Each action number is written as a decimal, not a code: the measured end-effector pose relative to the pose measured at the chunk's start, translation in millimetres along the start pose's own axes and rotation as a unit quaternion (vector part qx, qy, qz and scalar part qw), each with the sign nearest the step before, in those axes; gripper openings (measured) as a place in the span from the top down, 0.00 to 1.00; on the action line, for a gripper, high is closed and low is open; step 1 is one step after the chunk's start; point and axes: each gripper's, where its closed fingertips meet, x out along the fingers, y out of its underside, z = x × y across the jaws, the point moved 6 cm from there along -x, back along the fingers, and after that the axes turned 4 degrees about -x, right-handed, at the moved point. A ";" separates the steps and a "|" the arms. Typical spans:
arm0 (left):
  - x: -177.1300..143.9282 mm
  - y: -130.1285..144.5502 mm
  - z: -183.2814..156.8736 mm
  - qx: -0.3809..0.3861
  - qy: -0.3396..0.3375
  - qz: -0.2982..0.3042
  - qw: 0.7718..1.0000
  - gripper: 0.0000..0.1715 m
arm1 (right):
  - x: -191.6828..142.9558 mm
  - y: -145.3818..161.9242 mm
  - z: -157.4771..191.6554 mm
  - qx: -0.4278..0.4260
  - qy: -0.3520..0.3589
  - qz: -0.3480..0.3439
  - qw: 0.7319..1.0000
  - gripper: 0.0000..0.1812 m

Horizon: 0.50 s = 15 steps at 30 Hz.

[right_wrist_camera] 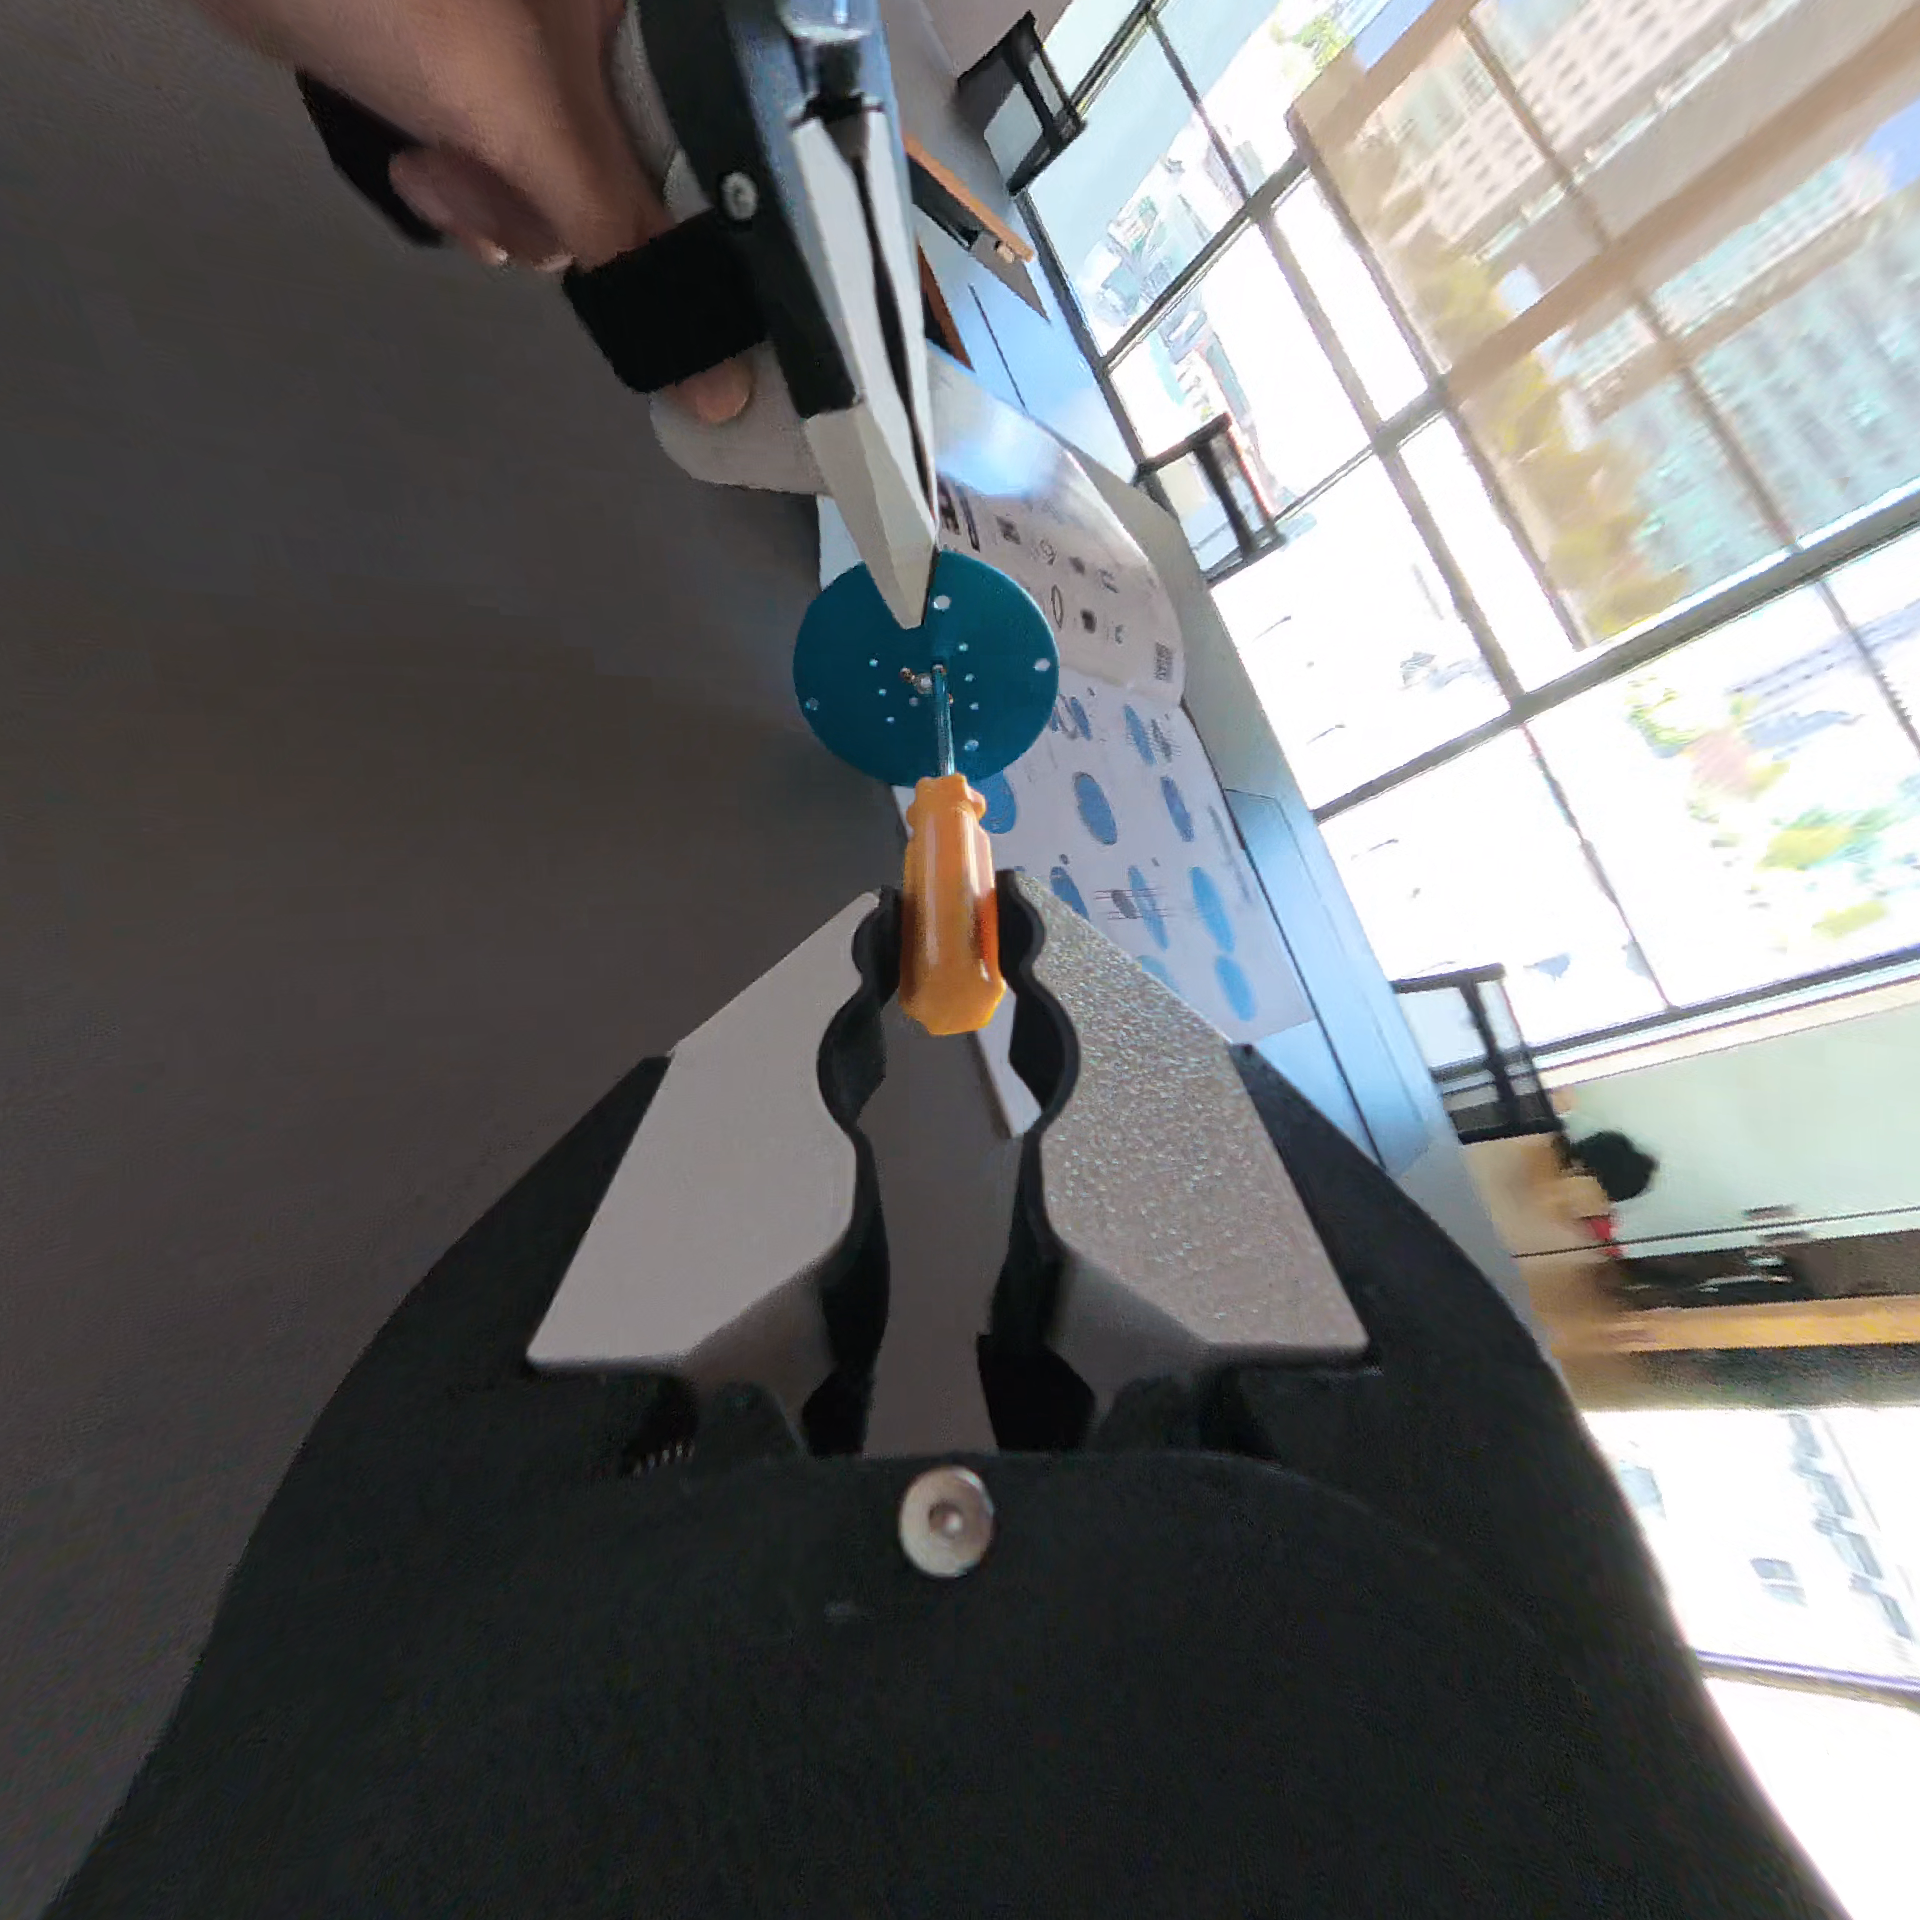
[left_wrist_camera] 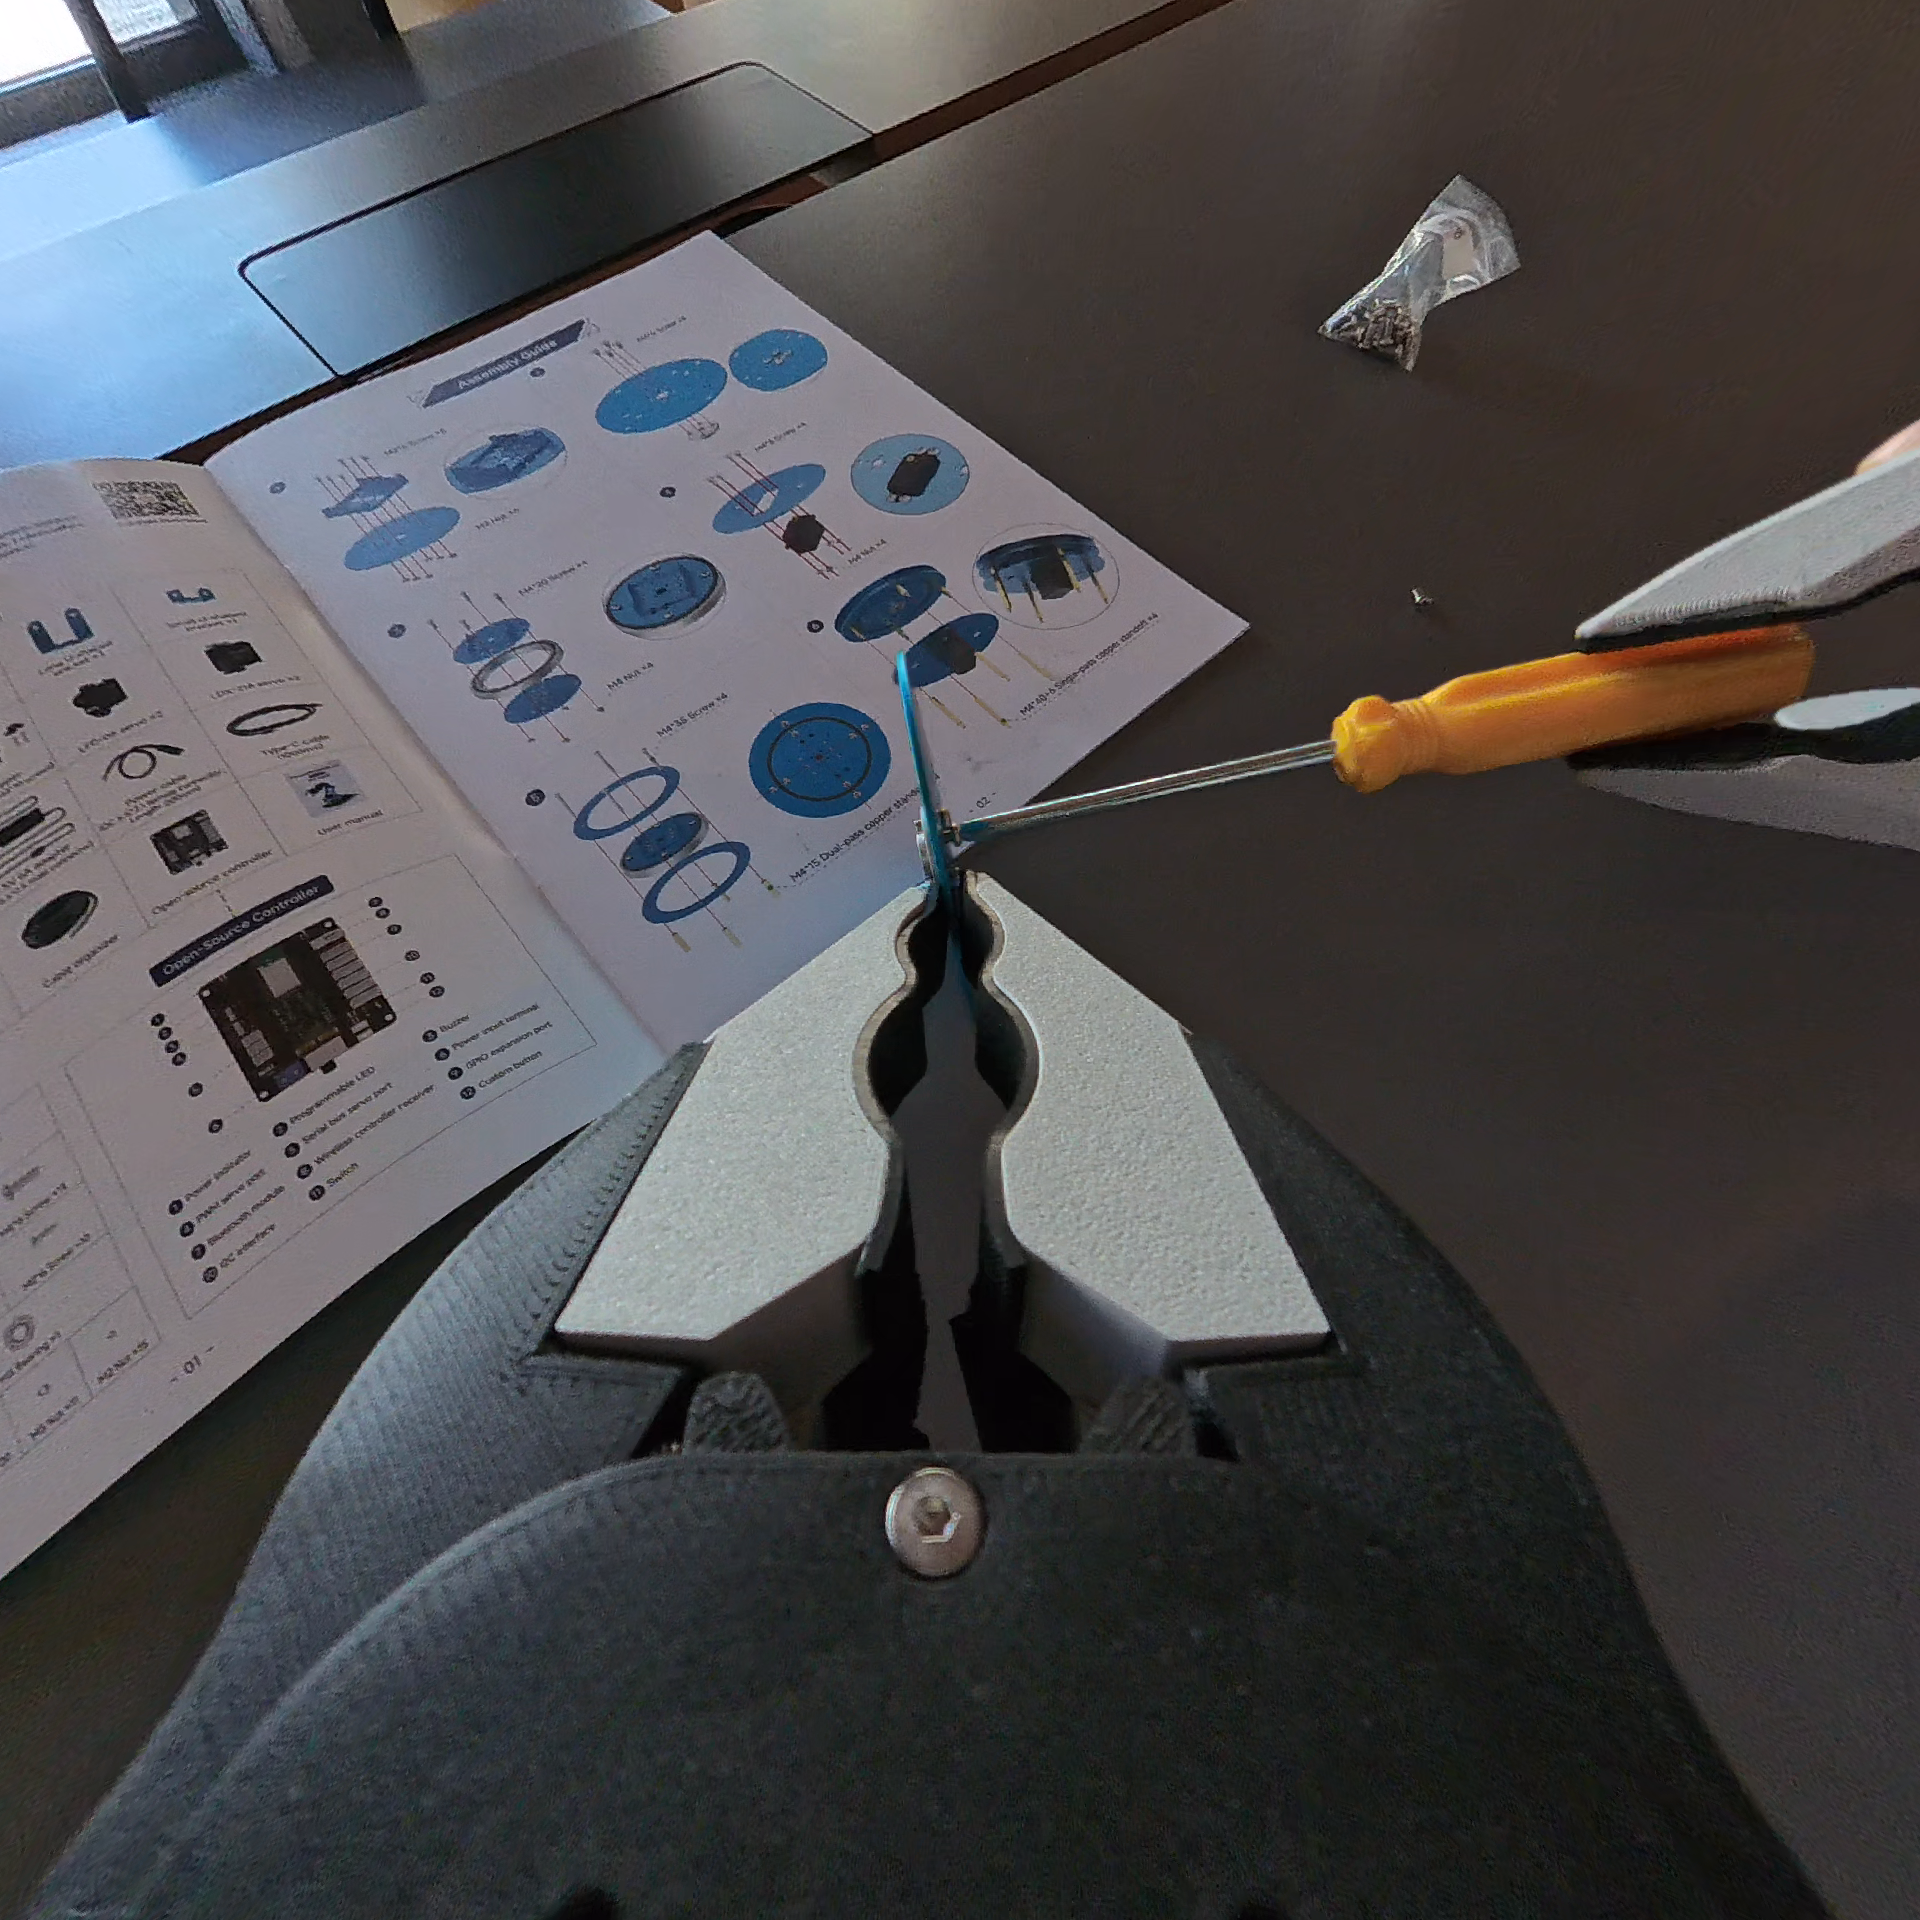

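Grip-wise: left gripper (left_wrist_camera: 951, 894) pinches the thin, stiff blue round metal plate (right_wrist_camera: 925, 665) by its rim, edge-on above the table. Right gripper (right_wrist_camera: 940, 935) clamps the orange-handled screwdriver (left_wrist_camera: 1558, 712), tip probably on a screw.

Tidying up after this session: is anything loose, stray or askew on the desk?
Yes. One small loose screw lies alone on the dark table, apart from the clear bag of screws farther back. The open manual lies flat; nothing looks spilled or damaged.
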 end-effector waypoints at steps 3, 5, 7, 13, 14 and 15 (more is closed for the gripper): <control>0.5 -0.2 0.8 0.009 -0.013 -0.006 1.000 1.00 | 2.3 0.1 0.0 0.056 -0.004 0.000 0.998 0.91; 1.5 -0.4 1.5 0.009 -0.018 -0.010 1.000 1.00 | 3.8 4.9 -7.9 0.187 -0.034 -0.013 0.982 0.91; 2.3 -0.7 2.2 0.013 -0.026 -0.018 0.999 1.00 | 6.6 14.3 -15.9 0.339 -0.074 -0.031 0.937 0.91; -18.5 -24.1 -5.4 0.071 -0.078 -0.115 0.988 1.00 | 5.1 34.2 -30.6 0.686 -0.148 -0.141 0.698 0.91; -25.8 -30.8 -8.9 0.089 -0.093 -0.141 0.982 1.00 | 3.2 32.6 -31.7 0.718 -0.156 -0.167 0.658 0.91; -32.8 -36.4 -12.5 0.107 -0.108 -0.166 0.974 1.00 | 1.2 30.7 -33.3 0.741 -0.162 -0.195 0.622 0.92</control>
